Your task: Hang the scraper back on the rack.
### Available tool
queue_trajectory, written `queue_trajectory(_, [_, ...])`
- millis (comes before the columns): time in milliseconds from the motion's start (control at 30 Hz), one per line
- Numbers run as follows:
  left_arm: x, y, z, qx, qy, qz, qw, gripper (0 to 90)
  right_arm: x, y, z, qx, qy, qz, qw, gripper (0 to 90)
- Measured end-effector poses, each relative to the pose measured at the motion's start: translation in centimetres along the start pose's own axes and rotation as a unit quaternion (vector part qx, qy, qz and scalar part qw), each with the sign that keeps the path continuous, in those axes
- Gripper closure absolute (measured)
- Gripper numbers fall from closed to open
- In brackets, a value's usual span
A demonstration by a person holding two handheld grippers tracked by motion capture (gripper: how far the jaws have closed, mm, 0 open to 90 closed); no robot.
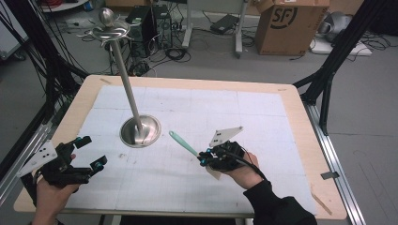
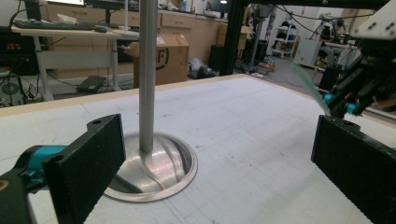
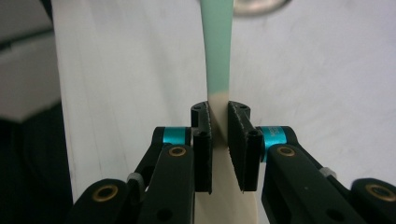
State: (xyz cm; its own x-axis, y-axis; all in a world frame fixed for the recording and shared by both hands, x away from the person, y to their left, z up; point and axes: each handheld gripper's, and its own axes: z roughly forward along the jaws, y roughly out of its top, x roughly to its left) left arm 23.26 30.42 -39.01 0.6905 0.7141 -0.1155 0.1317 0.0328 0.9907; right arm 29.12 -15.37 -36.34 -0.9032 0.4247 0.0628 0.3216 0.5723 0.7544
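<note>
i hold a pair of tongs in each hand over a pale wooden surface [image 1: 300,117] topped with a white gridded mat [image 1: 187,140]. my right tongs [image 1: 205,157] are closed on a spatula [image 1: 184,143], pinching it where the cream blade meets the mint green handle; in the right gripper view the handle runs straight up and away from the two black jaws while the cream end hangs below them. from above, the spatula is held just off the mat, its green handle pointing up and left toward a metal stand [image 1: 126,84]. that stand has a round steel base [image 1: 140,131] sitting on the mat left of centre and a tall thin pole topped with a ball. my left tongs [image 1: 89,152] sit near the left front corner of the surface, jaws spread wide and holding nothing. in the left gripper view the stand's base and pole rise between those jaws, farther off. a cardboard box [image 1: 291,26] stands on the floor beyond.
</note>
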Motion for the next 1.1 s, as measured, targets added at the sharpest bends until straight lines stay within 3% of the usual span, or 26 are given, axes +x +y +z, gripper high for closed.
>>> queue_trajectory(67, [0.0, 0.0, 0.0, 0.0, 0.0, 0.001, 1.0, 3.5, -0.2, 0.2, -0.3, -0.033, -0.001, 0.006, 0.9994, 80.4])
queue_trajectory(133, [-0.1, 0.0, 0.0, -0.001, -0.001, -0.001, 1.0, 3.5, -0.3, 0.5, -0.4, -0.07, 0.006, 0.015, 0.9974, 80.3])
queue_trajectory(200, [-0.1, 0.0, 0.1, -0.002, -0.006, -0.003, 1.0, 3.5, -0.2, 0.9, -0.5, -0.1, -0.002, 0.016, 0.9949, 80.3])
queue_trajectory(300, [-0.2, 0.0, 0.3, 0.0, -0.008, -0.002, 1.0, 3.5, -0.3, 1.6, -0.7, -0.139, -0.021, 0.018, 0.99, 80.3])
queue_trajectory(500, [-0.2, -0.1, 0.3, 0.0, -0.007, -0.002, 1.0, 3.5, -1.1, 3.9, -1.3, -0.203, -0.018, 0.037, 0.9784, 80.4])
queue_trajectory(567, [-0.2, 0.0, 0.2, -0.001, -0.006, -0.002, 1.0, 3.5, -1.3, 4.3, -1.4, -0.207, -0.013, 0.04, 0.9773, 80.4])
queue_trajectory(633, [-0.2, 0.0, 0.0, -0.001, -0.005, -0.002, 1.0, 3.5, -1.8, 5.1, -1.5, -0.224, 0.003, 0.043, 0.9737, 80.4])
queue_trajectory(667, [-0.1, 0.0, 0.0, -0.001, -0.005, -0.002, 1.0, 3.5, -2.2, 5.7, -1.6, -0.237, 0.009, 0.049, 0.9703, 80.4])
queue_trajectory(700, [-0.1, 0.0, -0.1, -0.002, -0.004, -0.004, 1.0, 3.5, -2.2, 5.7, -1.6, -0.237, 0.009, 0.049, 0.9703, 80.4])
queue_trajectory(833, [-0.2, 0.0, -0.3, -0.001, -0.002, -0.001, 1.0, 3.5, -2.8, 7.3, -1.6, -0.247, -0.004, 0.05, 0.9677, 80.4])
queue_trajectory(1033, [-0.2, -0.2, -0.7, 0.0, 0.004, -0.002, 1.0, 3.5, -2.6, 10.1, -1.3, -0.267, -0.019, 0.043, 0.9626, 80.4])
queue_trajectory(1100, [-0.2, -0.2, -0.9, -0.003, 0.005, -0.003, 1.0, 3.5, -2.3, 11.1, -1.1, -0.267, -0.022, 0.036, 0.9629, 80.4])
